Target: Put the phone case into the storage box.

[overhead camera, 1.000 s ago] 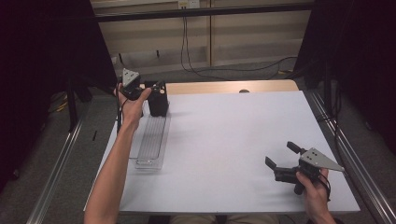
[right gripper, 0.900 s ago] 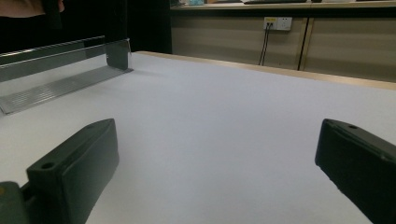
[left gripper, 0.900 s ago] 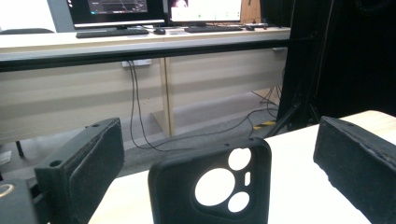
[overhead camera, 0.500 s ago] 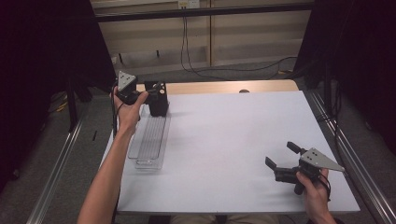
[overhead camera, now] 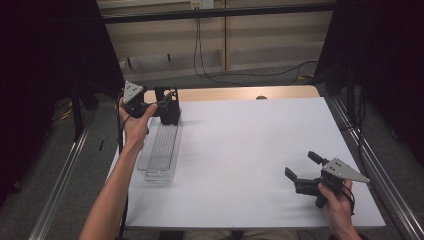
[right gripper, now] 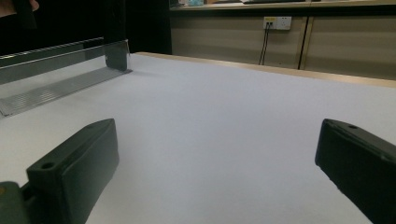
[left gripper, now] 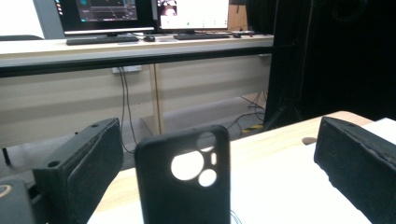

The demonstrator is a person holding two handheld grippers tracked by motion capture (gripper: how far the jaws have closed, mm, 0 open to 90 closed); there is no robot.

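A black phone case [left gripper: 184, 182] with round camera cut-outs stands upright at the far end of a clear ribbed rack [overhead camera: 162, 147] on the left of the white table [overhead camera: 250, 150]. My left gripper [left gripper: 217, 126] is level with the case, its jaws wide apart on either side and touching nothing. In the high view the left gripper [overhead camera: 159, 104] sits just left of the case [overhead camera: 171, 107]. My right gripper [overhead camera: 300, 165] rests open near the table's front right corner with nothing between its fingers. The right gripper view shows the rack [right gripper: 60, 86] far off to the left.
A wooden strip [overhead camera: 235, 93] edges the table's far side. Metal rails [overhead camera: 65, 185] run along both sides, and dark curtains hang left and right. Cables [overhead camera: 260, 72] lie on the floor behind. A desk with monitors [left gripper: 140, 14] stands beyond the table.
The left hand and its gripper have shifted slightly left and lower beside the case. The case, the rack and the right gripper have stayed put.
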